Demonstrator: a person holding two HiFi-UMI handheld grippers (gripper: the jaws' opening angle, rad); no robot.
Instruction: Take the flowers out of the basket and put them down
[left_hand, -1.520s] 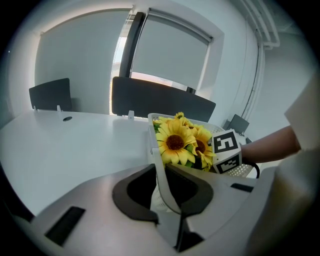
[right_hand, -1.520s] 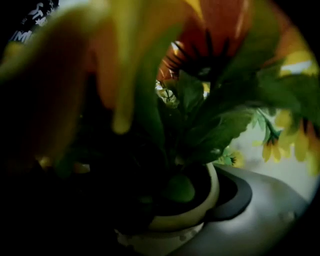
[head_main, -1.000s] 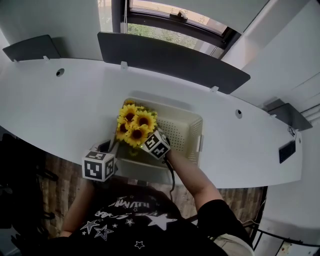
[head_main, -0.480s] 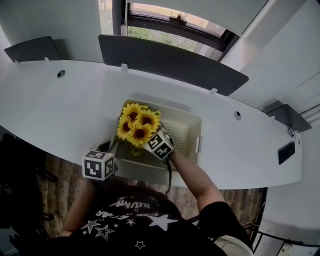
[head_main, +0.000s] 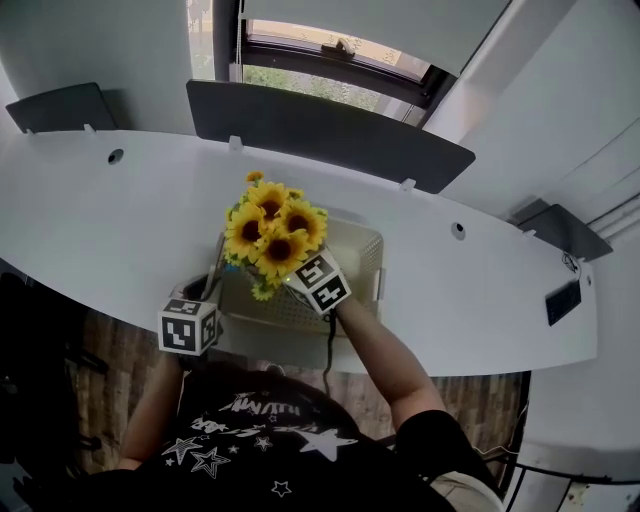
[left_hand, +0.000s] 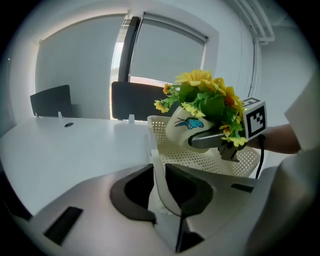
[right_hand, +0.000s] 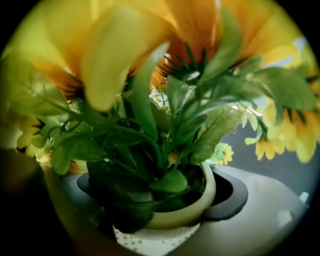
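A bunch of yellow sunflowers (head_main: 272, 232) in a cream pot (left_hand: 182, 131) with a blue butterfly hangs above the white perforated basket (head_main: 362, 252). My right gripper (head_main: 290, 280) is shut on the pot (right_hand: 185, 212), and the leaves and blooms (right_hand: 150, 75) fill the right gripper view. My left gripper (head_main: 212, 285) sits at the basket's near left corner. Its jaws are opening slightly, with the basket's thin wall (left_hand: 156, 170) held between the pads (left_hand: 131, 190). The basket (left_hand: 210, 160) rests on the white table (head_main: 100, 220).
A dark screen panel (head_main: 320, 125) stands along the table's far edge, with another (head_main: 60, 105) at the left and a window behind. Small cable holes (head_main: 116, 156) dot the tabletop. The table's front edge runs just under the basket, near the person's body.
The right gripper has lifted the potted flowers up and away from the basket's floor. The left gripper has stayed on the basket's wall.
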